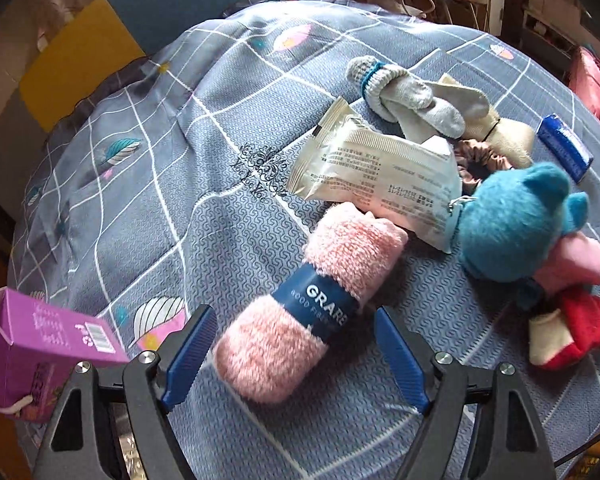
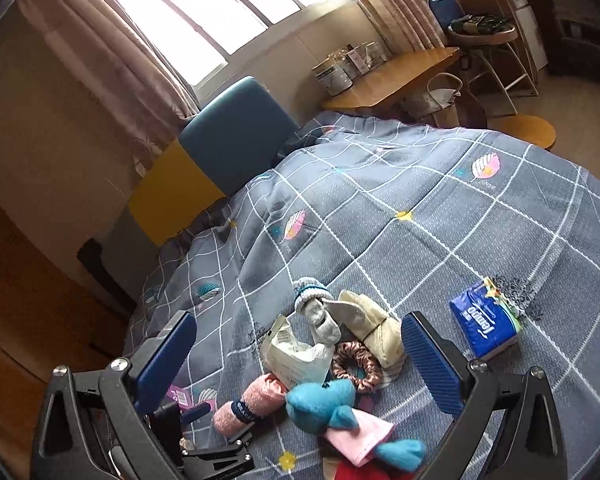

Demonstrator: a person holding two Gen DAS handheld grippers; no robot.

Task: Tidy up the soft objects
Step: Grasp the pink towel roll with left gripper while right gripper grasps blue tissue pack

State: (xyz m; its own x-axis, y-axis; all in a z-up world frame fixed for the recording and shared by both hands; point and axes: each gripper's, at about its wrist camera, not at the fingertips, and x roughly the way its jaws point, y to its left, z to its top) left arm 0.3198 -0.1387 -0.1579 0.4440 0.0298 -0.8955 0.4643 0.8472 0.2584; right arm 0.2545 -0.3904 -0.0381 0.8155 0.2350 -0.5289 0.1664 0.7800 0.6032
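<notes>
Pink towel roll (image 1: pixel 306 308) on grid-patterned bedspread (image 1: pixel 204 208) | left hand-held gripper (image 1: pixel 296 354) straddles it agape, untouching | right hand-held gripper (image 2: pixel 300 364) agape

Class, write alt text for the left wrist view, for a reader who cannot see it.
The open left gripper straddles a rolled pink fluffy towel with a navy band on a grey checked bedspread. Beyond lie a cream printed packet and a teal plush toy.
</notes>
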